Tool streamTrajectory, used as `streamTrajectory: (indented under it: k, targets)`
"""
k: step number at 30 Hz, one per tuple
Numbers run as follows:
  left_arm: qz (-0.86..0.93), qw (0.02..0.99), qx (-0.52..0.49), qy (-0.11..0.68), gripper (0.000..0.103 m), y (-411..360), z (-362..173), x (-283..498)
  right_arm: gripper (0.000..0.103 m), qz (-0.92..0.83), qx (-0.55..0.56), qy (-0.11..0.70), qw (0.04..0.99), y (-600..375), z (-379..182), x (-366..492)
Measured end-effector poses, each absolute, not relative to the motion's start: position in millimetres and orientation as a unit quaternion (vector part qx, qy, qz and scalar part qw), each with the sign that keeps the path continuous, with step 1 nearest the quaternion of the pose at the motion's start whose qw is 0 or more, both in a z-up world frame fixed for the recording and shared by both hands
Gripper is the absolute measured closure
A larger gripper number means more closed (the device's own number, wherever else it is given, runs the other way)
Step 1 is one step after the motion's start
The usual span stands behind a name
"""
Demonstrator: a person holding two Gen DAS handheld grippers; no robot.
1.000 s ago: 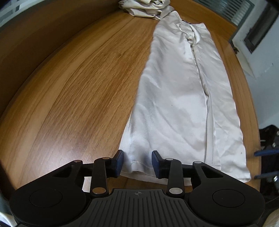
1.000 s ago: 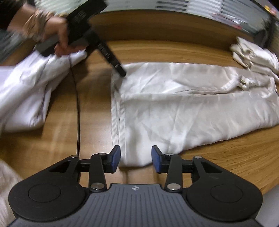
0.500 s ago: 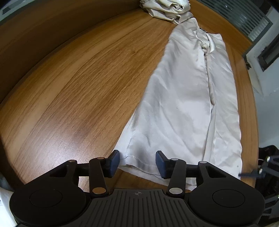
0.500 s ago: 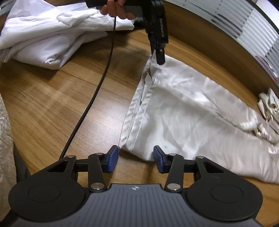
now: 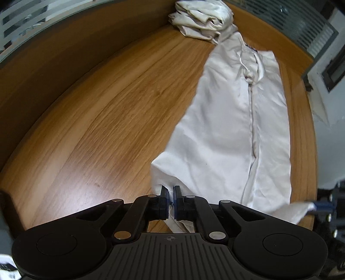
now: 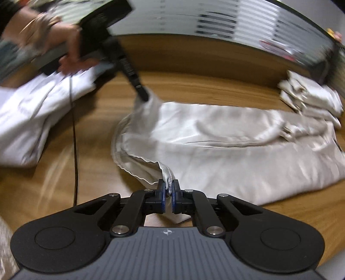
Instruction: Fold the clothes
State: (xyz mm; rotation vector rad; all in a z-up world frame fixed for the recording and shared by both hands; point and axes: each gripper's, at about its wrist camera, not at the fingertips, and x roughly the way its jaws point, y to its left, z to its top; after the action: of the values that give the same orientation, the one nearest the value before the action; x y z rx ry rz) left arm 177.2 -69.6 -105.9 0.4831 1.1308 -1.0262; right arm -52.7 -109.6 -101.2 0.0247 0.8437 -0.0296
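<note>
A second ago both of my grippers hung with their blue pads apart over the hem of the cream trousers [image 5: 228,133], and the cloth lay flat. Now my left gripper [image 5: 171,195] is clamped together on one hem corner, and my right gripper [image 6: 169,191] is pinched tight on the other corner. Both corners are lifted a little off the wooden table [image 5: 97,120], so the hem between them sags in a loose fold. The right wrist picture is now blurred.

The trousers lie lengthwise on the table, with the hem nearest my cameras and the waistband at the far end. The waistband touches a stack of folded cream clothes [image 5: 200,20].

By count: one pair of trousers under my grippers, one folded stack beyond it, and one loose heap of white cloth [image 6: 32,120] well to the left in the right wrist view. There are two grippers. One hand [image 6: 71,53] is visible, gripping the handle of the left gripper. One black cable [image 6: 74,137] hangs from it across the table.
</note>
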Motion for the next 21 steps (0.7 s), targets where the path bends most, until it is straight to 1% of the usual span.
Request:
streamTrajectory:
  k: [5, 6, 7, 8, 9, 11, 13, 15, 21]
  targets:
    - [-0.438, 0.697, 0.24, 0.514, 0.095, -63.5, -112.3, 173.5, 0.097, -0.008, 0.016, 0.403, 0.915, -123.2, -93.5, -50.6]
    - [-0.432, 0.698, 0.242, 0.517, 0.094, -59.5, -113.4, 172.2, 0.097, -0.002, 0.012, 0.404, 0.915, -122.4, -92.5, -50.1]
    - [-0.428, 0.698, 0.241, 0.521, 0.09, -54.7, -114.3, 170.8, 0.097, 0.004, 0.008, 0.404, 0.915, -119.6, -92.3, -49.3]
    - [-0.426, 0.698, 0.237, 0.525, 0.079, -49.3, -114.9, 169.4, 0.097, 0.01, 0.004, 0.404, 0.915, -116.7, -92.2, -48.5]
    - [-0.424, 0.699, 0.231, 0.527, 0.066, -43.6, -114.9, 167.8, 0.097, 0.016, 0.001, 0.407, 0.913, -113.6, -93.5, -48.1]
    - [-0.421, 0.71, 0.215, 0.522, 0.053, -32.5, -114.1, 165.2, 0.097, 0.023, -0.006, 0.41, 0.912, -105.6, -96.2, -48.5]
    - [-0.406, 0.724, 0.196, 0.522, 0.052, -23.7, -115.6, 166.5, 0.097, 0.029, -0.01, 0.414, 0.91, -99.2, -99.3, -48.6]
    - [-0.387, 0.736, 0.18, 0.526, 0.048, -18.6, -121.5, 170.2, 0.097, 0.034, -0.013, 0.418, 0.908, -94.0, -101.8, -49.2]
    - [-0.366, 0.744, 0.157, 0.537, 0.048, -23.4, -138.8, 177.7, 0.097, 0.028, -0.009, 0.422, 0.906, -88.3, -104.9, -48.9]
